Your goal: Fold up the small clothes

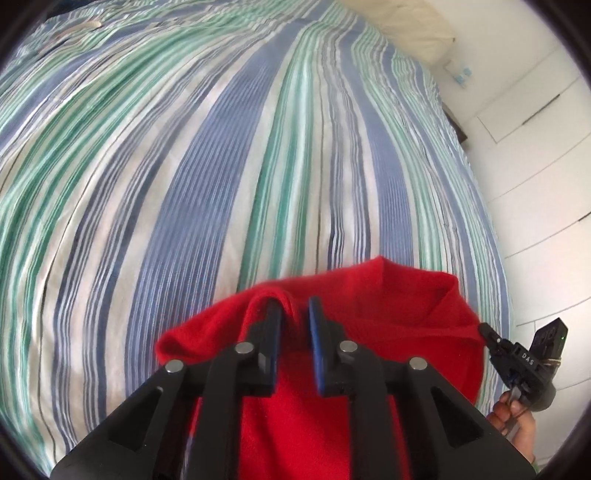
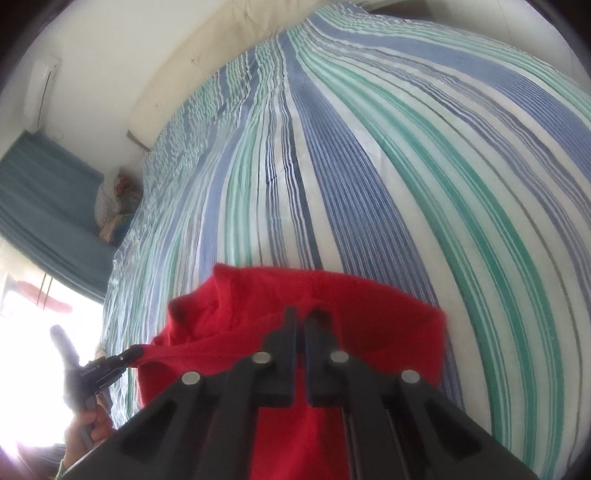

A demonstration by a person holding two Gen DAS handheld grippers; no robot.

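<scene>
both tongs, left [image 1: 291,306] and right [image 2: 301,317], clenched on red garment [image 1: 388,306], "das"-marked

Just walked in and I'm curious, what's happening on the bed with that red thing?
A person is holding a red garment up over the striped bedspread, one hand-held gripper on each side. The left hand-held gripper and the right hand-held gripper each pinch its upper edge, stretching it between them. No fold is visible yet.

The bed [image 1: 258,147] is covered with a sheet [image 2: 369,166] in blue, green and white stripes. A cream pillow [image 1: 406,26] lies at its far end.
</scene>
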